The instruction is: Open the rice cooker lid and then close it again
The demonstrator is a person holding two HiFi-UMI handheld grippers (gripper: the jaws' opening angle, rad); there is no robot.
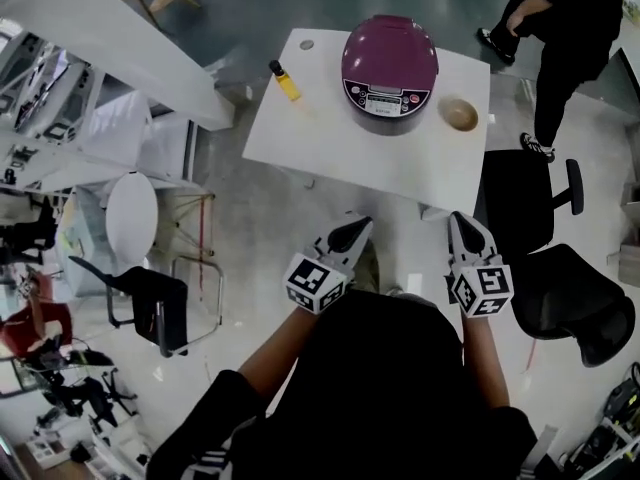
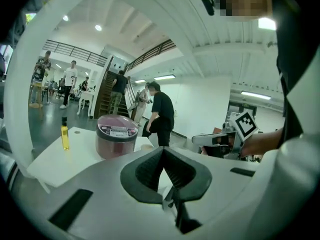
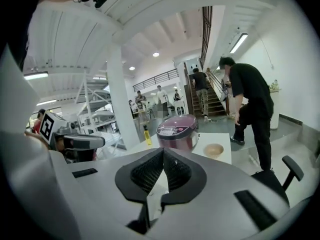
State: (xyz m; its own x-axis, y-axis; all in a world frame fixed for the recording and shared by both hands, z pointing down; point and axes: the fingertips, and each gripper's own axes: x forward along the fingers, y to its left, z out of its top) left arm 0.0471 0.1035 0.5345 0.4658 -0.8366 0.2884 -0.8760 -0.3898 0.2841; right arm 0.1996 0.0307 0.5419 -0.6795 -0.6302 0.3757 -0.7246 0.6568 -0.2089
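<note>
The rice cooker lid [image 1: 389, 53] lies shut: either yet to lift or already closed again; my left hand-held gripper [image 1: 352, 234] and right hand-held gripper [image 1: 467, 234], pressed together empty, hang well short of it

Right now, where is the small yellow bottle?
In the head view, the yellow bottle stands on the white table, left of the purple rice cooker; the bowl sits on the cooker's other side.
</note>
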